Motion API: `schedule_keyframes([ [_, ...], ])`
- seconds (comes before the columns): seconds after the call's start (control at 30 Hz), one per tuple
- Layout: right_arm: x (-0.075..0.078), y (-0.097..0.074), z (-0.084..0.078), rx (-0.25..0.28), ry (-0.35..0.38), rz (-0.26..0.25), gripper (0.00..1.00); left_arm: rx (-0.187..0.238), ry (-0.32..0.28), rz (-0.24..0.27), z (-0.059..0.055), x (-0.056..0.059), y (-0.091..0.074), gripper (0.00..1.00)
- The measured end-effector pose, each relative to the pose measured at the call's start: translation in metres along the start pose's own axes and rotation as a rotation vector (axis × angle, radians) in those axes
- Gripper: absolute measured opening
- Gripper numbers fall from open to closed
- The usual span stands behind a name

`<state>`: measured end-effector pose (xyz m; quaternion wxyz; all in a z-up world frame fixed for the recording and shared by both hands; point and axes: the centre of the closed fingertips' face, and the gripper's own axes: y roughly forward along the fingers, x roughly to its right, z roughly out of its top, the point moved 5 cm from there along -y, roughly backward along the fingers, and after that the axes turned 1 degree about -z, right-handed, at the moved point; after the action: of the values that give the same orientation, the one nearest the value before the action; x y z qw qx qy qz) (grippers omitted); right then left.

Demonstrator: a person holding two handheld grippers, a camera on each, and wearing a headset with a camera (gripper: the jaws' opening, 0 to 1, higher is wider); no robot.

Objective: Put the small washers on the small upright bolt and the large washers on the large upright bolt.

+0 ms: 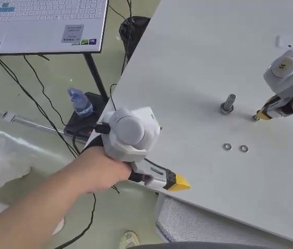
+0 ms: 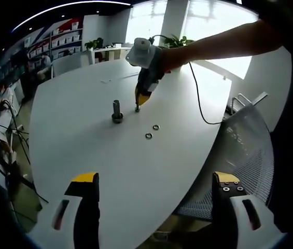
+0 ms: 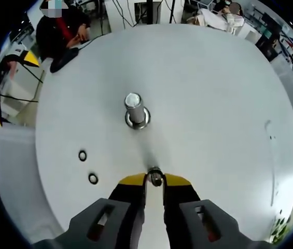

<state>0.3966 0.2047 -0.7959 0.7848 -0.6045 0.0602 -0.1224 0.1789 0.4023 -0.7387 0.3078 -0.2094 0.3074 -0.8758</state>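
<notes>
Left hand point(image 1: 102, 168), forearm reaching in from the lower left, holds the left gripper point(image 1: 181, 182) level at the table's point(image 1: 198, 46) near edge, well apart from the large upright bolt point(image 1: 228, 102); its jaws stand wide apart, holding nothing. Two loose washers point(image 1: 227, 147) lie flat just nearer than that bolt. Just right of the bolt, the right gripper point(image 3: 155, 182) tilts down, jaws drawn almost together on a small round metal part point(image 3: 155, 177); whether washer or small bolt's top cannot be told.
</notes>
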Motion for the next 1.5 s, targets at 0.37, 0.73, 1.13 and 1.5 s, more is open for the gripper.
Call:
schedule_keyframes([
  [0.37,-0.003,0.007,-0.001,-0.006,-0.007,0.005,0.13,-0.007,-0.001,0.001,-0.002,-0.004,0.000,0.89],
  [0.73,-0.001,0.009,-0.004,-0.032,-0.035,-0.005,0.13,-0.007,-0.008,0.004,0.000,-0.006,0.000,0.88],
  [1.13,0.003,0.013,-0.007,-0.027,-0.020,-0.015,0.13,-0.013,-0.006,0.013,-0.003,-0.005,-0.002,0.87],
  [1.5,0.004,0.016,-0.007,-0.034,-0.035,-0.022,0.13,-0.019,-0.001,0.011,-0.005,-0.002,-0.003,0.86],
])
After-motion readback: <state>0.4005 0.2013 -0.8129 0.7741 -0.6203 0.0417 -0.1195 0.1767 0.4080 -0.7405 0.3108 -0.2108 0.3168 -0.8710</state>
